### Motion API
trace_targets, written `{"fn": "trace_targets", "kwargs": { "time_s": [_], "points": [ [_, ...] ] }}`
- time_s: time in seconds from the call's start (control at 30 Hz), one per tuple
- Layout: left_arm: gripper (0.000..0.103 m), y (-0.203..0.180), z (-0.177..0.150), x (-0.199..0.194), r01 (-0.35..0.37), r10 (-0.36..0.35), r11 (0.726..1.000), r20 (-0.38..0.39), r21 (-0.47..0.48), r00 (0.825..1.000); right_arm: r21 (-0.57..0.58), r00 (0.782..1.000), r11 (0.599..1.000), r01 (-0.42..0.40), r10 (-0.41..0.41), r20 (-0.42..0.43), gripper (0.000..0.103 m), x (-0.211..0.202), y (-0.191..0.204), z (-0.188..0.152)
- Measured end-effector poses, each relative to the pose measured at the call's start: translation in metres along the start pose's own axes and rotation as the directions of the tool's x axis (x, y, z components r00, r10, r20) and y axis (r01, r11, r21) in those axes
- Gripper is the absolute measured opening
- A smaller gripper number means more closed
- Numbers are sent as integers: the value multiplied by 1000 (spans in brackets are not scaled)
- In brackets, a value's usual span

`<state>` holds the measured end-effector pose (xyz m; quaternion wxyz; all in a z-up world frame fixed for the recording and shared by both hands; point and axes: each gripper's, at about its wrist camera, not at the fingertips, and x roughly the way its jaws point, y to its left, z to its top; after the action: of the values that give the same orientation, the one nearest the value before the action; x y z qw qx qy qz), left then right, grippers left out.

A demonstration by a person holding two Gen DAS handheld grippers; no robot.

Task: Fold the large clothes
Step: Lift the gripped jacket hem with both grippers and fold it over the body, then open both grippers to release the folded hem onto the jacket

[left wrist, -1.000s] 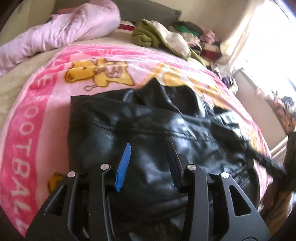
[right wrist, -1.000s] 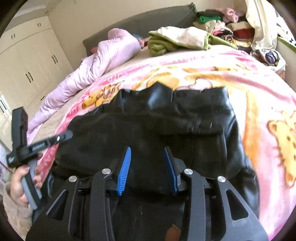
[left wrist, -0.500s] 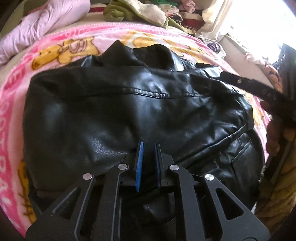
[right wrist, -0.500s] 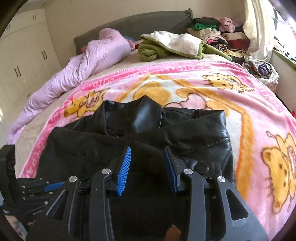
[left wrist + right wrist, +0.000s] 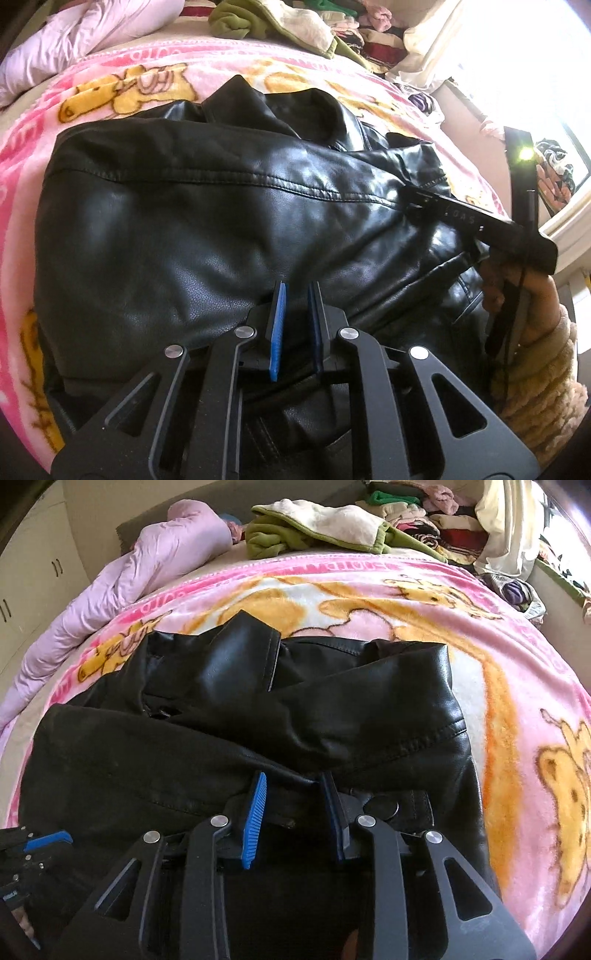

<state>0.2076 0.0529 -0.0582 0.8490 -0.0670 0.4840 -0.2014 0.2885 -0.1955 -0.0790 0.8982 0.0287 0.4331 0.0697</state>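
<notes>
A black leather jacket (image 5: 229,221) lies partly folded on the pink cartoon blanket (image 5: 155,85); it also shows in the right wrist view (image 5: 332,709), collar up at the far side. My left gripper (image 5: 297,291) is low over the jacket's near edge, its blue pads almost together; I cannot tell whether leather is pinched between them. My right gripper (image 5: 293,779) is open over the jacket's near right part, by a snap button (image 5: 384,806). The right gripper shows from the side in the left wrist view (image 5: 480,221), and the left gripper at the right wrist view's lower left (image 5: 33,845).
A lilac quilt (image 5: 147,568) lies at the bed's far left. A green and cream blanket (image 5: 325,528) and stacked clothes (image 5: 436,520) sit at the far side. White wardrobe doors (image 5: 33,576) stand left. A bright window (image 5: 546,74) is on the right.
The left gripper closed from wide open to nearly shut and came down at the jacket's near edge. The right gripper stayed open and moved in over the jacket's right side.
</notes>
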Motion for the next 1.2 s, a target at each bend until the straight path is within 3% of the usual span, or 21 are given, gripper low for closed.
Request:
{"fn": "trace_targets", "kwargs": {
  "time_s": [0.13, 0.3, 0.47, 0.57, 0.7, 0.83, 1.2],
  "points": [
    [9, -1, -1, -2, -2, 2, 1000, 2, 5, 1000, 12, 999, 1000, -29, 29, 47, 33, -19, 2, -2],
    [19, -6, -2, -4, 1, -2, 1000, 9, 26, 1000, 44, 989, 992, -121, 116, 91, 71, -42, 3, -5],
    [43, -12, 0, -9, 17, -17, 999, 18, 35, 1000, 35, 984, 992, -119, 113, 137, 88, -61, 8, -8],
    [58, -16, 0, -12, 25, -26, 999, 26, 39, 999, 53, 980, 989, -140, 131, 150, 93, -71, 3, -10],
    [73, -24, 1, -16, -12, 9, 998, 39, 66, 999, 68, 975, 985, -158, 145, 166, 95, -82, -1, -13],
    [93, -21, 3, -24, -52, 48, 997, 70, 59, 996, 72, 969, 983, -169, 153, 192, 96, -96, -3, -17],
    [93, -19, 7, -50, -128, 125, 992, 139, 17, 982, 52, 957, 983, -178, 161, 240, 96, -127, -5, -24]
  ]
}}
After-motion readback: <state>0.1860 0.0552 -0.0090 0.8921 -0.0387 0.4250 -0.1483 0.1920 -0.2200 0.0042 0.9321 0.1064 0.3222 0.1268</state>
